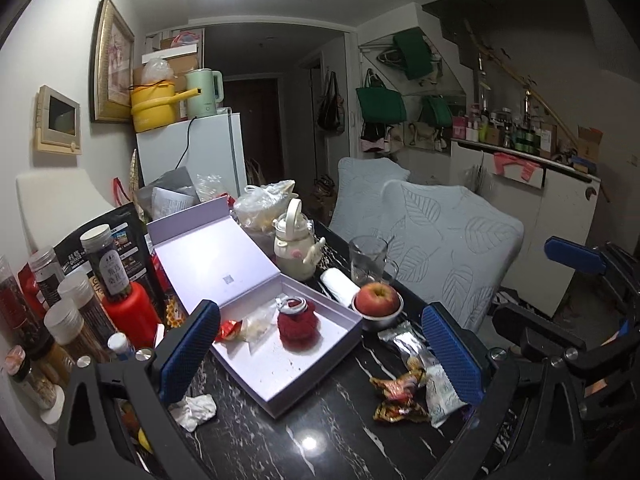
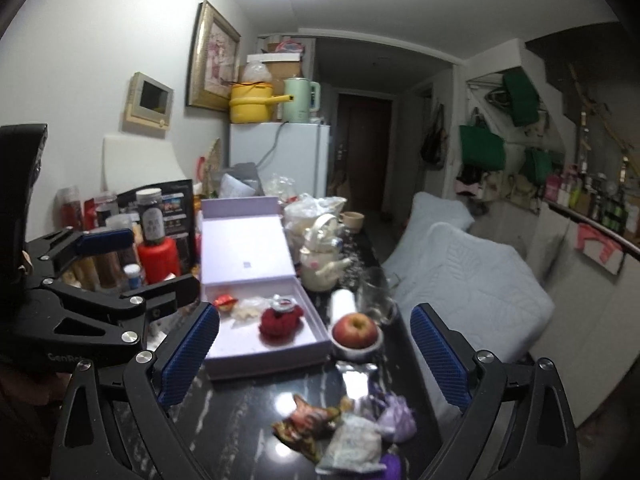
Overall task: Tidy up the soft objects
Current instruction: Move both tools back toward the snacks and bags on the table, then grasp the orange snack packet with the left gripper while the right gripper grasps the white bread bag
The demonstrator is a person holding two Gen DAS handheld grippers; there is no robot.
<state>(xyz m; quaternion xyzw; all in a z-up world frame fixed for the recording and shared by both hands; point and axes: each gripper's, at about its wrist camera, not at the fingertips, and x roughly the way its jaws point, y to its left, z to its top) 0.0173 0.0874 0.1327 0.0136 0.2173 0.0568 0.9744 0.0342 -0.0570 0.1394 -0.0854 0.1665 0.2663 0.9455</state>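
Note:
A lavender box (image 1: 320, 364) lies open on the dark marble table, its lid leaning back. Inside it sit a red knitted pouch (image 1: 298, 326) (image 2: 280, 320), a clear bag (image 1: 258, 322) and a small red-gold packet (image 1: 228, 330). My left gripper (image 1: 320, 356) stands open over the box's near corner, with nothing between its pads. My right gripper (image 2: 314, 360) is also open and empty, behind the box's front edge. In front of it lie a patterned orange pouch (image 2: 308, 420), a lilac pouch (image 2: 394, 416) and a white sachet (image 2: 352, 448).
An apple (image 1: 378, 300) in a small bowl stands right of the box, with a glass mug (image 1: 368, 260), a white roll (image 1: 340, 284) and a cream teapot (image 1: 296, 248) behind. Jars and a red bottle (image 1: 128, 316) crowd the left. Leaf-patterned cushions (image 1: 452, 240) lie beyond the table's right edge.

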